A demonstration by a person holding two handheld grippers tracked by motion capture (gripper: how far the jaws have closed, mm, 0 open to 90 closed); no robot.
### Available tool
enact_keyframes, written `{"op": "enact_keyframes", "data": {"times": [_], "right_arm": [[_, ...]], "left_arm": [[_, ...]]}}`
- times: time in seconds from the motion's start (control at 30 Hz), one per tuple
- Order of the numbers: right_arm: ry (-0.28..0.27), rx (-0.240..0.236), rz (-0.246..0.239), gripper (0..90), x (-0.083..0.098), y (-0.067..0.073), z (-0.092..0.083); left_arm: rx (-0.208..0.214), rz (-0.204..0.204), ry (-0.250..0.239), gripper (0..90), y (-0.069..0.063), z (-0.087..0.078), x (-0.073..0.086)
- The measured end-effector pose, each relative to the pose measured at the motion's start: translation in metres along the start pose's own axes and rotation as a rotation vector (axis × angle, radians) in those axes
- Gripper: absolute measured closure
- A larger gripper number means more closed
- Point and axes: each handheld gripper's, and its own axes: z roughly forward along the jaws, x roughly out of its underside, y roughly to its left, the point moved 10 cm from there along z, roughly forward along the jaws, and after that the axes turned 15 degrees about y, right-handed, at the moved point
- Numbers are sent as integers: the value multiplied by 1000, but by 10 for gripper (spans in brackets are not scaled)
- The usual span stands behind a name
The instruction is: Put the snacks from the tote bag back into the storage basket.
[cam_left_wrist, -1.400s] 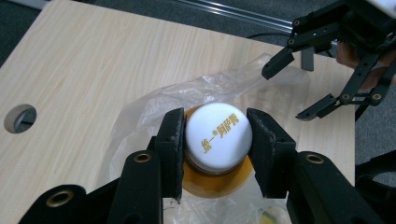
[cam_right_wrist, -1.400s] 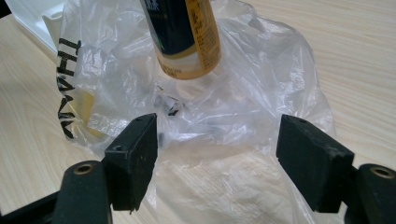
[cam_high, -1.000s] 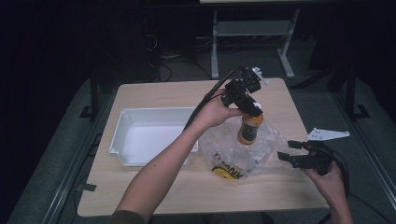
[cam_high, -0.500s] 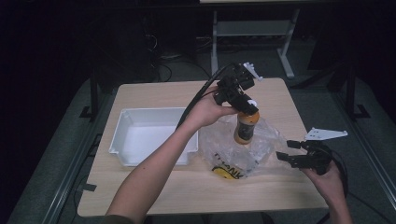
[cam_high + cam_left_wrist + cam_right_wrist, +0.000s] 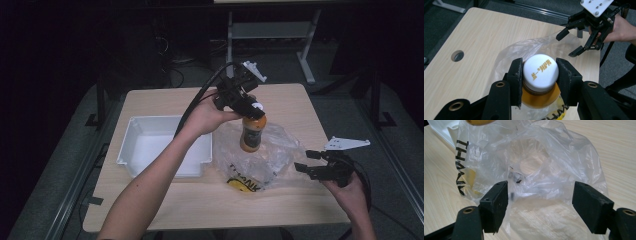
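An orange bottle (image 5: pixel 250 135) with a white cap (image 5: pixel 540 70) hangs in the air above a crumpled clear plastic bag (image 5: pixel 260 157) with yellow and black print. My left gripper (image 5: pixel 248 106) is shut on the cap, its black pads (image 5: pixel 517 75) pressed against both sides. The bag (image 5: pixel 529 167) lies on the wooden table (image 5: pixel 290 105), and the bottle's base (image 5: pixel 477 122) shows at the top of the right gripper view. My right gripper (image 5: pixel 306 163) stands open at the bag's right edge, with its pads (image 5: pixel 496 203) apart just in front of the plastic and nothing pinched between them.
A white rectangular tub (image 5: pixel 160 145) sits left of the bag, under my left forearm. A round hole (image 5: pixel 457 55) is cut in the tabletop. Metal frame legs (image 5: pixel 235 30) stand on the dark floor beyond the table's far edge.
My left gripper has lifted the bottle and carried it leftward, out over the bag toward the tub. The right gripper has stayed put.
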Motion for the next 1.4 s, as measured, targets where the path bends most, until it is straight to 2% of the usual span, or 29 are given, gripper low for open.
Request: {"op": "enact_keyframes", "data": {"times": [0.03,0.1,0.37,0.6,1.07,1.4], "right_arm": [[1,-2,2,286,-1,1,0],[3,0,-5,285,-2,1,1],[6,-1,-12,285,-4,2,4],[1,7,-9,286,-6,2,4],[-3,16,-10,287,-8,3,4],[-6,19,-16,288,-9,3,4]], "left_arm": [[-1,-11,-4,592,0,-1,1],[-8,-3,6,592,2,-6,6],[-26,-24,14,592,10,-18,26],[-38,-55,17,592,18,-25,43],[-52,-109,22,592,29,-32,68],[-56,-131,25,592,35,-36,84]]}}
